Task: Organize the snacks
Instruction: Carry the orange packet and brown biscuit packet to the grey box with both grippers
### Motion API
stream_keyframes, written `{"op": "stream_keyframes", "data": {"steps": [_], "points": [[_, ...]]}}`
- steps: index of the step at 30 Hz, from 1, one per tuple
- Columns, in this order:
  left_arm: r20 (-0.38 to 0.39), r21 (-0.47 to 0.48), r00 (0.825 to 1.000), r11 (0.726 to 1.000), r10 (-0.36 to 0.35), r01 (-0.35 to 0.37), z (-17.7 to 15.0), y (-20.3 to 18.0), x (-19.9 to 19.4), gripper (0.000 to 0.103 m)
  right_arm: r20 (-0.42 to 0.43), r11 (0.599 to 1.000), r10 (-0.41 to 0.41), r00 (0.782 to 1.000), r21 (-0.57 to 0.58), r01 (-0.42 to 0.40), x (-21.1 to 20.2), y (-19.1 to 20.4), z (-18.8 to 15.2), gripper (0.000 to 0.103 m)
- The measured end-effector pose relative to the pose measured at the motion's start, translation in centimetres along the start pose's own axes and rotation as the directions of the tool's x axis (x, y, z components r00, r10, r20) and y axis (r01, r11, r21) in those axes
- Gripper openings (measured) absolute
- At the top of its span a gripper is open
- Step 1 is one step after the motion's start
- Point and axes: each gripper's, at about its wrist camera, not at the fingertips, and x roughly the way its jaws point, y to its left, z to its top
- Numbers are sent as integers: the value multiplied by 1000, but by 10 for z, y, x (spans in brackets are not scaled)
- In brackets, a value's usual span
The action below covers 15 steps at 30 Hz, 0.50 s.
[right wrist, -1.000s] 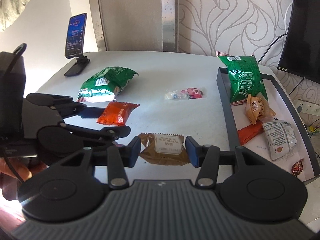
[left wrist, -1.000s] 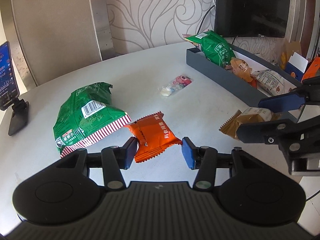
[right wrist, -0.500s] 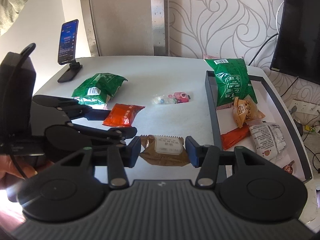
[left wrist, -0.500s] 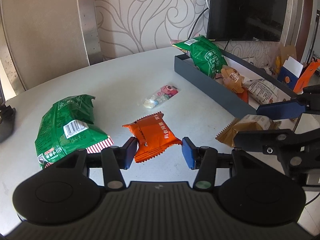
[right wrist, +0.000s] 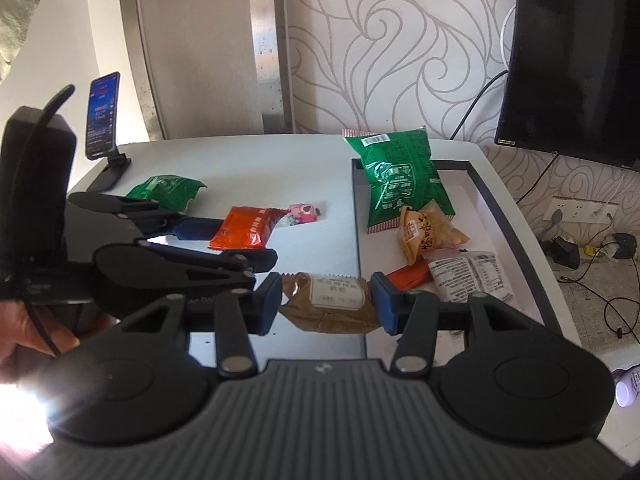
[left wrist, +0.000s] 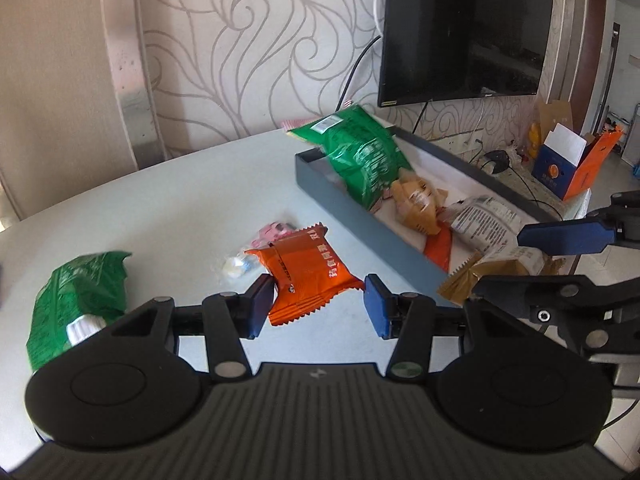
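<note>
Both packets now carried nearer tray [left wrist: 360, 216]: left gripper [left wrist: 320, 302] half-closed on orange packet [left wrist: 308, 276], right gripper [right wrist: 326, 300] on brown packet [right wrist: 332, 300]. Light, crinkly, slippery; pinch mid-body.

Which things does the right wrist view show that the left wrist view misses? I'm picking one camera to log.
Right wrist only: the phone on its stand, a wall socket.
Left wrist only: the orange and blue box on the floor.
Both: the orange packet held in the left gripper, the brown packet held in the right gripper, the tray, the TV.
</note>
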Motion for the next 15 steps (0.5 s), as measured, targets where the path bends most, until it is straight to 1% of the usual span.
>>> {"op": "stream_keyframes", "data": {"steps": [10, 15], "points": [[25, 60, 998, 996, -61, 60, 31, -50, 23, 56, 18, 993, -93, 996, 76, 91, -15, -50, -3, 52], [26, 82, 997, 994, -78, 76, 43, -70, 41, 56, 6, 991, -111, 994, 75, 110, -12, -64, -7, 52]]}}
